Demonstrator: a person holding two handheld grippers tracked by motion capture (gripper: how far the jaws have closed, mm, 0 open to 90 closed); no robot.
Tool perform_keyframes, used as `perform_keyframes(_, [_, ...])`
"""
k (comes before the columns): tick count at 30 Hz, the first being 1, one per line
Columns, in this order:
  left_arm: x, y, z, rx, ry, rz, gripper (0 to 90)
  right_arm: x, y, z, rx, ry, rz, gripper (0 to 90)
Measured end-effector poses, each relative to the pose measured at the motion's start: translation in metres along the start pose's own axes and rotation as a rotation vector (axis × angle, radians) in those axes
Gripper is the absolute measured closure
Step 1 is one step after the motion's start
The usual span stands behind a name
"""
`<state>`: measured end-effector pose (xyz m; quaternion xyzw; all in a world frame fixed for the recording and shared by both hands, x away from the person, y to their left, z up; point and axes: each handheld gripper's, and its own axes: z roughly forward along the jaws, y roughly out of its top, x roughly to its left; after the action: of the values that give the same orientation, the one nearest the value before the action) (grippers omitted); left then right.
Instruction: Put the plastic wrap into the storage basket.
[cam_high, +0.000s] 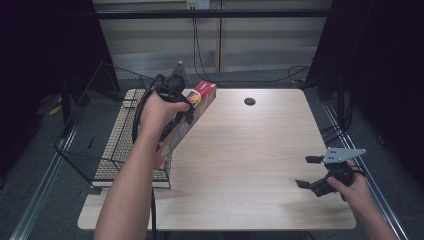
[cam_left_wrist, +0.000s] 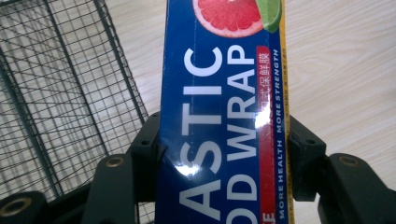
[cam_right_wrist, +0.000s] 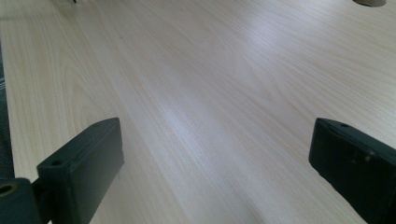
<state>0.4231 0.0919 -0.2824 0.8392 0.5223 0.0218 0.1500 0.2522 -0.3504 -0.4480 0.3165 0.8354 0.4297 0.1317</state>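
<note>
The plastic wrap box (cam_left_wrist: 219, 116) sits pinched between the left gripper (cam_high: 176, 100) jaws, tilted above the table (cam_high: 250, 150) at the edge of the wire basket (cam_high: 100, 130). Pickup looks done; setting it in the basket likely remains. The right gripper (cam_high: 312, 172) rests well apart, spread and empty.

blue plastic wrap box (cam_left_wrist: 219, 116), black wire basket (cam_left_wrist: 60, 93)

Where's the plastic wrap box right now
In the high view the plastic wrap box is at the table's left, clamped in the left gripper and tilted beside the wire basket.
</note>
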Motion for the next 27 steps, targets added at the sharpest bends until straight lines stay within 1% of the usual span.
perform_keyframes(1, [0.002, 0.000, -0.002, 0.005, -0.002, 0.003, 43.4, 0.000, 0.000, 0.000, -0.001, 0.004, 0.000, 2.7])
perform_keyframes(2, [0.003, -0.001, -0.003, -0.005, -0.004, -0.013, 43.4, 0.000, 0.000, 0.000, -0.001, 0.003, 0.000, 2.7])
perform_keyframes(3, [0.004, -0.002, -0.004, -0.007, -0.008, -0.020, 43.4, 0.000, 0.000, 0.000, -0.001, 0.002, 0.000, 2.7])
perform_keyframes(4, [0.005, -0.002, -0.005, -0.003, -0.005, -0.014, 43.4, 0.000, 0.000, 0.000, -0.001, 0.000, 0.001, 2.7])
perform_keyframes(5, [0.006, -0.002, -0.006, -0.006, 0.001, -0.018, 43.4, 0.000, 0.000, 0.000, -0.002, 0.004, 0.003, 2.7])
perform_keyframes(6, [0.007, -0.003, -0.008, 0.001, 0.002, -0.017, 43.4, 0.000, 0.000, 0.000, -0.002, 0.004, 0.003, 2.7])
perform_keyframes(7, [0.008, -0.003, -0.008, -0.006, 0.008, -0.020, 43.4, 0.000, 0.000, 0.000, -0.002, 0.003, 0.003, 2.7])
perform_keyframes(9, [0.011, -0.004, -0.010, -0.009, 0.006, -0.021, 43.4, 0.000, 0.000, 0.000, -0.001, 0.002, 0.001, 2.7])
perform_keyframes(10, [0.010, -0.005, -0.011, -0.013, 0.005, -0.043, 43.5, 0.000, 0.000, 0.000, 0.002, 0.004, 0.000, 2.7])
perform_keyframes(11, [0.012, -0.005, -0.012, -0.012, 0.004, -0.029, 43.4, 0.000, 0.000, 0.001, 0.003, 0.008, 0.000, 2.7])
perform_keyframes(12, [0.013, -0.005, -0.013, -0.011, 0.006, -0.040, 43.4, 0.000, 0.000, 0.001, 0.004, 0.005, -0.001, 2.7])
perform_keyframes(13, [0.014, -0.006, -0.014, -0.010, 0.008, -0.035, 43.4, 0.001, 0.000, 0.001, 0.005, 0.009, 0.000, 2.7])
perform_keyframes(14, [0.015, -0.006, -0.014, -0.020, 0.012, -0.046, 43.4, 0.001, 0.000, 0.001, 0.006, 0.009, 0.000, 2.7])
perform_keyframes(15, [0.016, -0.006, -0.016, -0.007, 0.020, -0.042, 43.5, 0.001, 0.000, 0.001, 0.006, 0.008, 0.000, 2.7])
perform_keyframes(16, [0.017, -0.007, -0.017, -0.017, 0.018, -0.047, 43.4, 0.001, 0.000, 0.001, 0.005, 0.009, 0.000, 2.7])
perform_keyframes(17, [0.018, -0.007, -0.018, -0.025, 0.015, -0.060, 43.5, 0.001, 0.000, 0.001, 0.005, 0.008, 0.000, 2.7])
perform_keyframes(18, [0.020, -0.008, -0.020, -0.025, 0.013, -0.059, 43.5, 0.000, 0.000, 0.001, 0.004, 0.004, -0.001, 2.7])
perform_keyframes(22, [0.025, -0.011, -0.026, -0.023, 0.027, -0.071, 43.4, 0.000, 0.000, 0.001, 0.004, 0.007, -0.001, 2.7])
perform_keyframes(23, [0.026, -0.012, -0.028, -0.031, 0.031, -0.077, 43.5, 0.001, 0.000, 0.001, 0.005, 0.009, 0.000, 2.7])
perform_keyframes(27, [0.031, -0.014, -0.034, -0.037, 0.043, -0.092, 43.4, 0.001, 0.000, 0.002, 0.005, 0.007, 0.001, 2.7])
